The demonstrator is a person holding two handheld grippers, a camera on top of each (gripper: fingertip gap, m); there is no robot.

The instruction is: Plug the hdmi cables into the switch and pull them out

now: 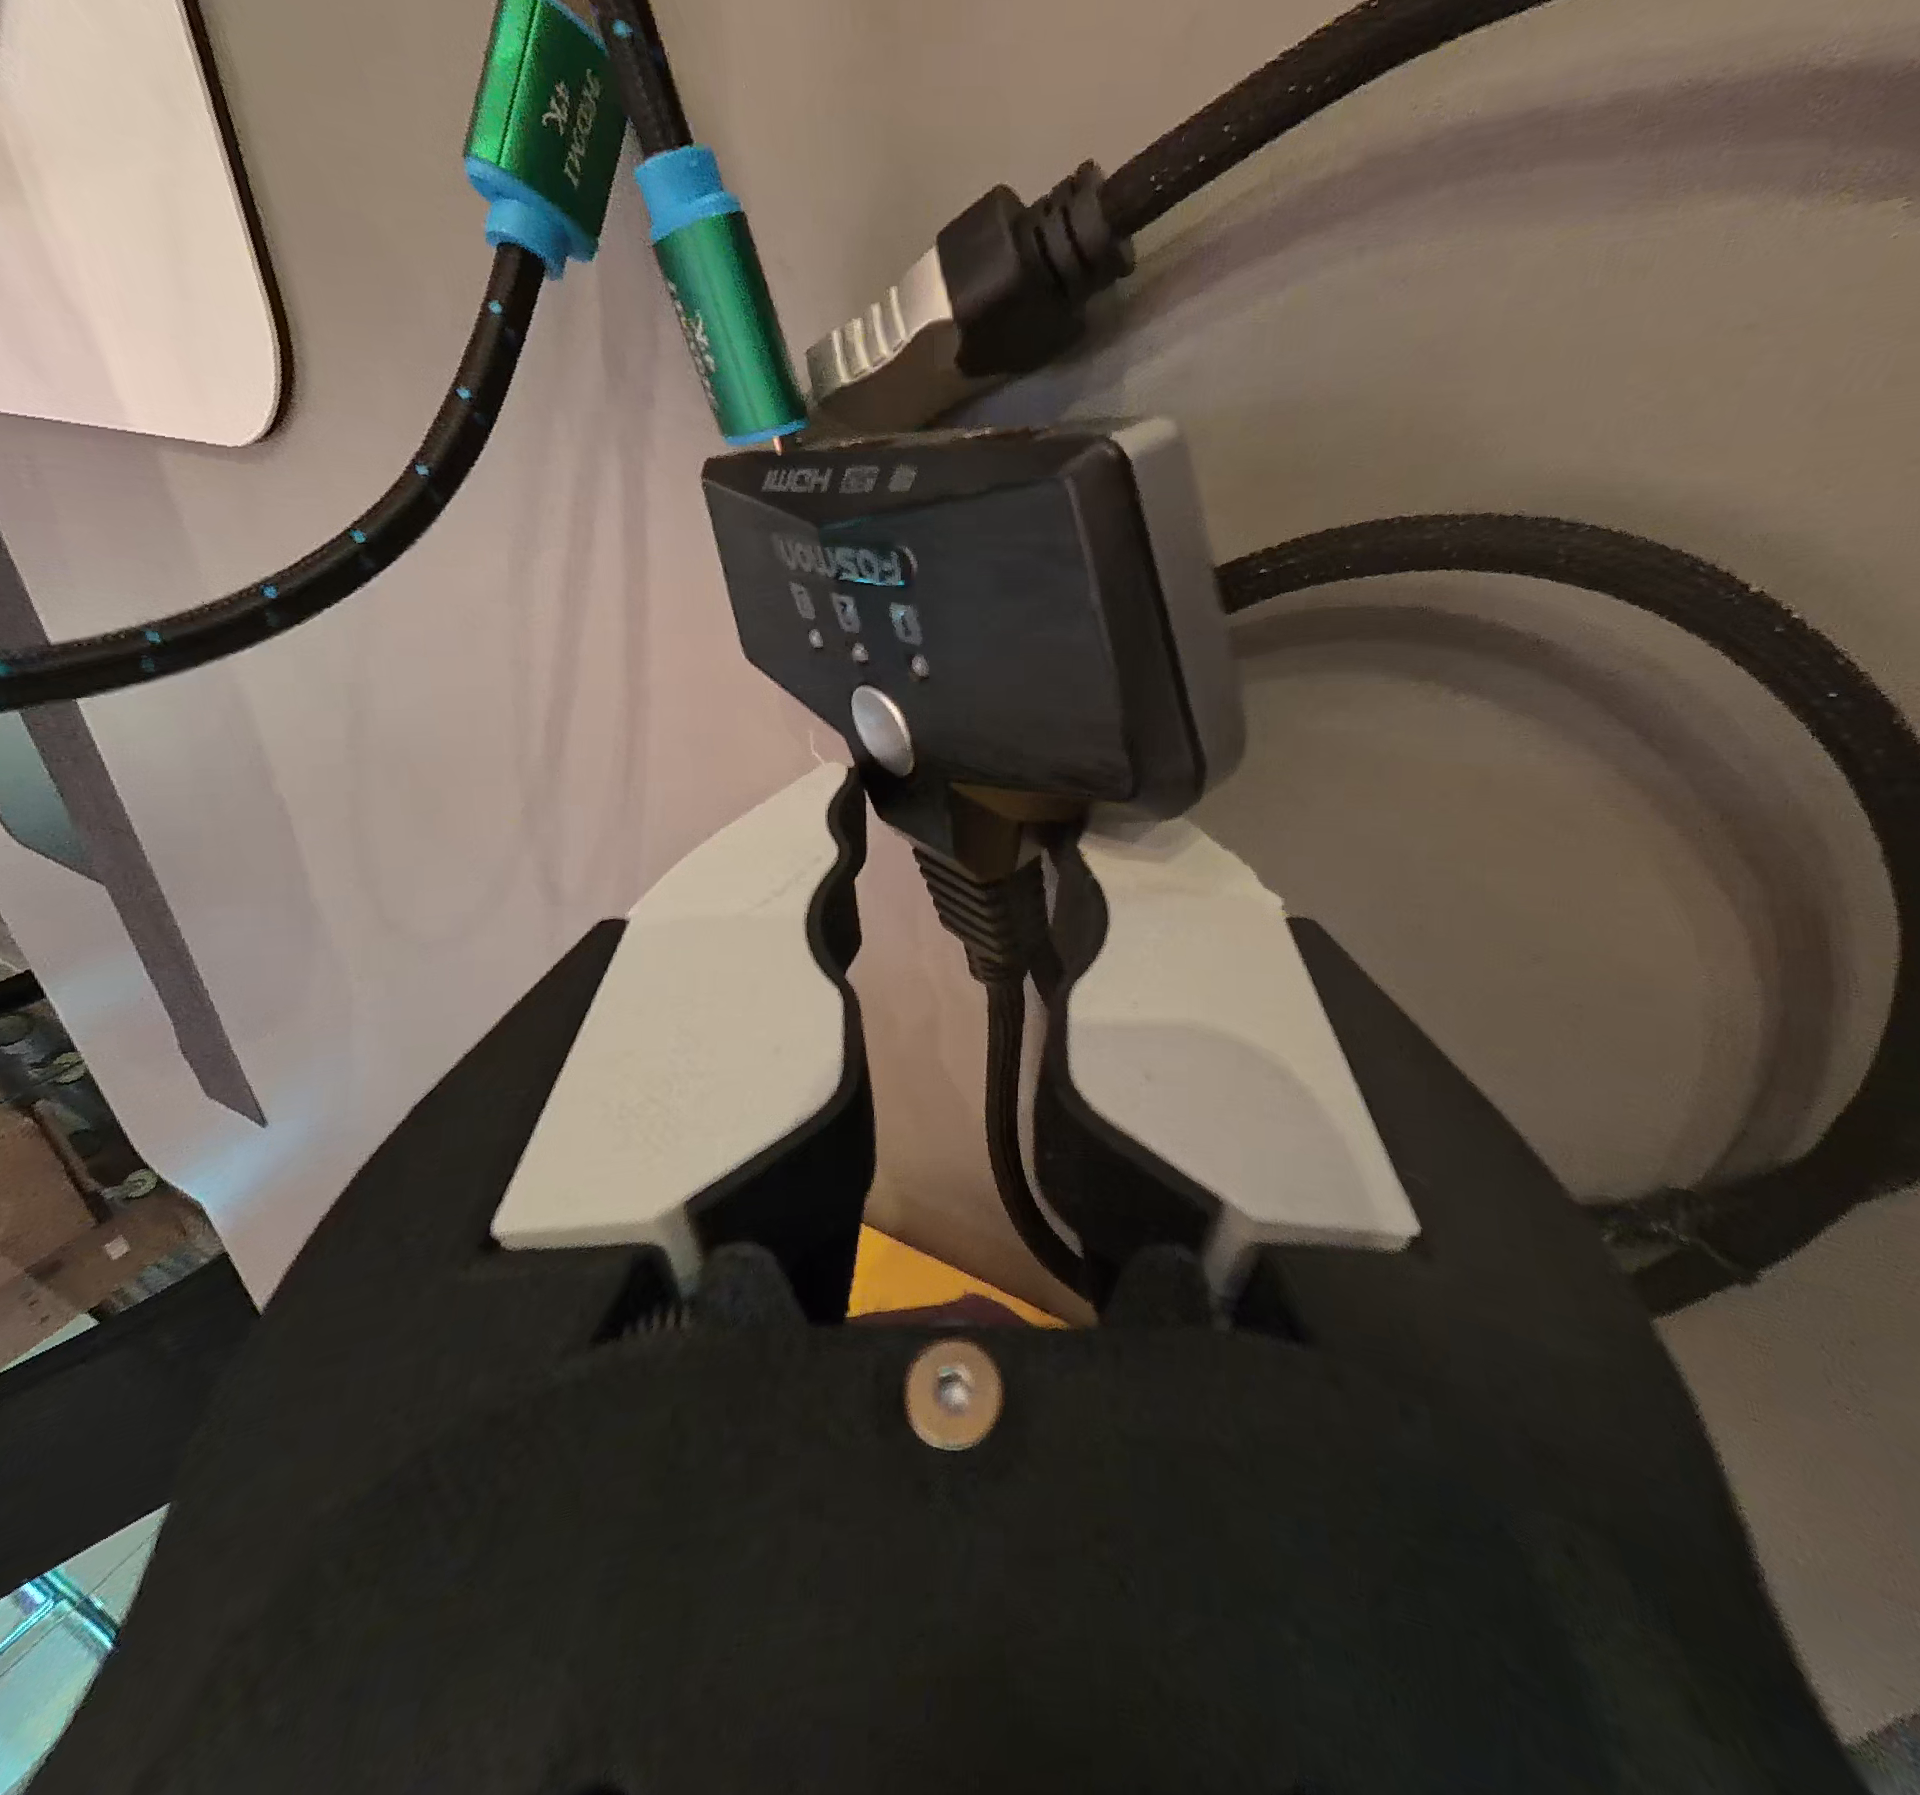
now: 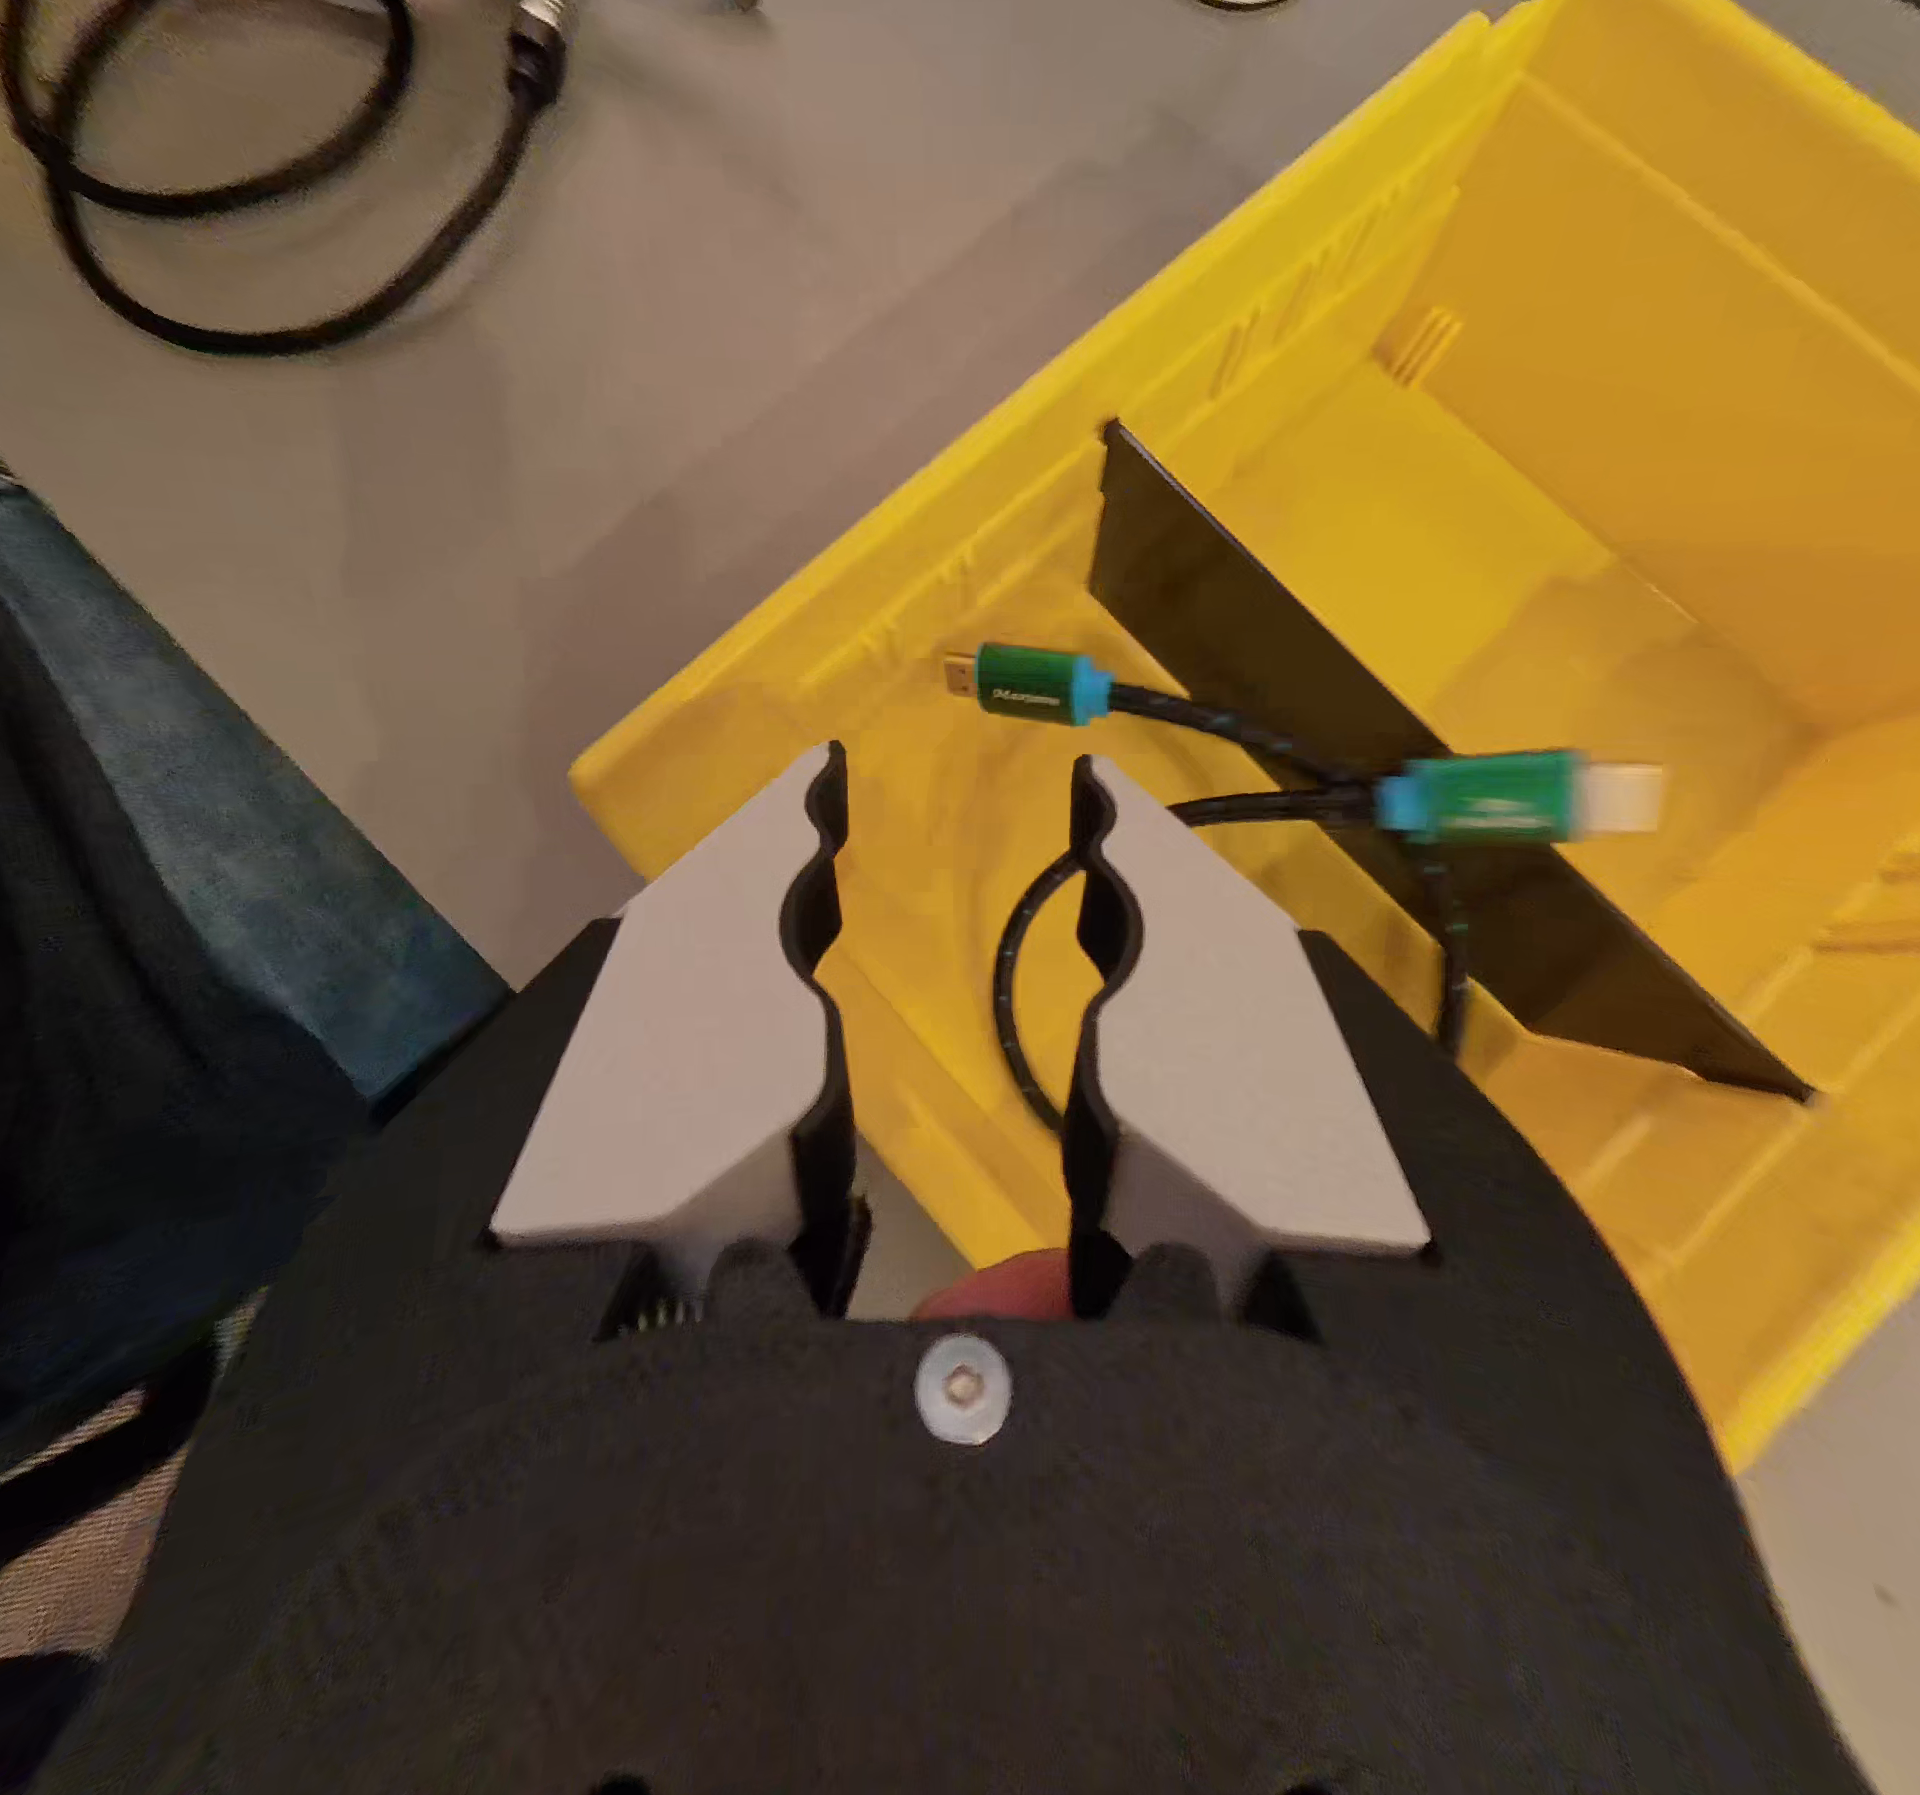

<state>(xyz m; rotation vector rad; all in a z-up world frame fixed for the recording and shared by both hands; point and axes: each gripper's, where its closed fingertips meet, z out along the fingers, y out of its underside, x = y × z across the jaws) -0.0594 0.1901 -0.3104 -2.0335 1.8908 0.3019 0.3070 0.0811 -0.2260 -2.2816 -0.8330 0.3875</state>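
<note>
In the left wrist view, my left gripper (image 1: 966, 841) is shut on the short tail cable (image 1: 987, 914) under the black HDMI switch (image 1: 966, 623) and holds the switch off the grey table. A green plug (image 1: 727, 332) sits in the switch's far side. A black and silver plug (image 1: 935, 322) lies against that side. A loose green plug (image 1: 540, 124) lies beyond. In the right wrist view, my right gripper (image 2: 956, 779) is open and empty over a yellow bin (image 2: 727, 737). A braided cable with two green plugs (image 2: 1029, 685) (image 2: 1486, 805) lies in the bin.
A black divider (image 2: 1351, 758) crosses the bin. Thick black cable loops (image 1: 1558, 602) lie on the table right of the switch. A white rounded board (image 1: 135, 187) lies at the far left. A person's trouser leg (image 2: 156, 810) is at the table's near edge. Spacing between my two grippers at the tips: around 40 cm.
</note>
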